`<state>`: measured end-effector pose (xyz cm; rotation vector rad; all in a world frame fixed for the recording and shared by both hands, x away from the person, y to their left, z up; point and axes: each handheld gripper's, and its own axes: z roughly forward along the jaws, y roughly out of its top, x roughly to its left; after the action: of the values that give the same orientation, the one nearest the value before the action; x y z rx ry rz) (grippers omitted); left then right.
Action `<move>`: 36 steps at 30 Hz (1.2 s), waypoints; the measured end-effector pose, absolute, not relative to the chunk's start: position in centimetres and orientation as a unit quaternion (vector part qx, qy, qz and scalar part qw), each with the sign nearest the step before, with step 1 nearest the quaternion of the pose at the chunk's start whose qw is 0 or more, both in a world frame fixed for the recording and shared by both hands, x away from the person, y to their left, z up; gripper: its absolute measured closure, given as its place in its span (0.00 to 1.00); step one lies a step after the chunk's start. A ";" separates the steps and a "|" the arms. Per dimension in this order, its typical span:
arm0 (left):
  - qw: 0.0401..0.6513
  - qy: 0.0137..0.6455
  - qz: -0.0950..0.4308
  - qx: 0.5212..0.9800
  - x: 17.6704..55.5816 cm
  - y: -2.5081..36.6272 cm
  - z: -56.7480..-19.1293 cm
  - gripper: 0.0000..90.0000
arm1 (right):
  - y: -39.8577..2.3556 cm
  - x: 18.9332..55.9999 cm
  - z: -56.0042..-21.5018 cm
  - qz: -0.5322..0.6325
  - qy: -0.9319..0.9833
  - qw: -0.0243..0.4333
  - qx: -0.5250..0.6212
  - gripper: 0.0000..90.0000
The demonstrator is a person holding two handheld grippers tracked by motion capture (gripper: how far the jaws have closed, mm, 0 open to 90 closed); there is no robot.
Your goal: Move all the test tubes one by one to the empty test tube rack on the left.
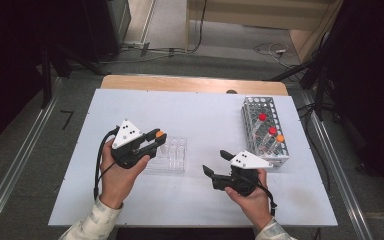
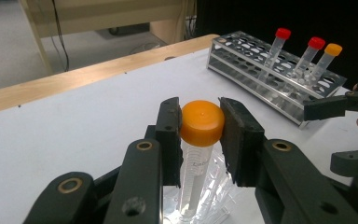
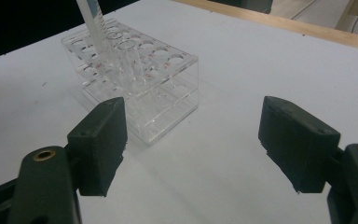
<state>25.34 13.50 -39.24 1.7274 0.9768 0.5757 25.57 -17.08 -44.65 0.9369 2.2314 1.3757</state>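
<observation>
Item: orange-capped tube (image 2: pixel 200 140). Clear plastic, orange screw cap (image 1: pixel 159 134), upright. Location: over the clear rack (image 1: pixel 172 155), left of centre on the desk (image 1: pixel 200 115); its lower end sits in or just above one of the rack's holes, which of the two cannot be told.

Holder: left gripper (image 2: pixel 200 123). Its jaws are closed narrow on the cap, one pad on each side, the tube hanging straight below.

Step in hand, as judged: seating the tube in the clear rack. Advice: keep the tube vertical so the tip meets the hole squarely; lower slowly until the rack takes the weight; only then part the jaws, and just enough to clear the cap, since a wide release could knock the light rack. Lift straight up afterwards. Risk: the rack is unheld and may slide if the tube catches a hole's edge.

Pose, left: the left hand (image 1: pixel 117 172) comes from the near left edge, forearm angled forward and right, gripper pointing right toward the rack, grey plate uppermost.

Secondary: right gripper (image 3: pixel 193 140). Jaws spread wide, holding nothing, above bare desk just right of the clear rack and aimed at it. The right hand (image 1: pixel 250 192) enters from the near right, gripper pointing left.

Surroundings: metal rack (image 1: pixel 266 130) at far right, carrying two red-capped tubes (image 2: pixel 279 46) and a further orange-capped one.
</observation>
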 end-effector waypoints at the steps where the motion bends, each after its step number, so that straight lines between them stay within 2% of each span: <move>1: 0.511 0.406 0.240 0.719 25.4 13.4 -39.4 0.79 | -17.1 25.6 -44.7 0.486 0.789 0.177 0.332 0.25; 17: 0.470 0.423 0.234 0.738 25.8 12.4 -42.3 0.78 | -17.4 25.6 -44.6 0.486 0.788 0.179 0.333 0.25; 30: 0.496 0.427 0.229 0.720 25.5 12.9 -41.5 0.62 | -17.7 25.6 -44.5 0.486 0.786 0.181 0.338 0.25; 36: 0.509 0.436 0.236 0.704 25.5 13.2 -41.2 0.42 | -18.3 25.7 -44.4 0.486 0.781 0.187 0.345 0.25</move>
<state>25.47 13.20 -41.22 1.6955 1.0493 0.5692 25.68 -18.34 -44.36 0.9713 2.1987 1.3688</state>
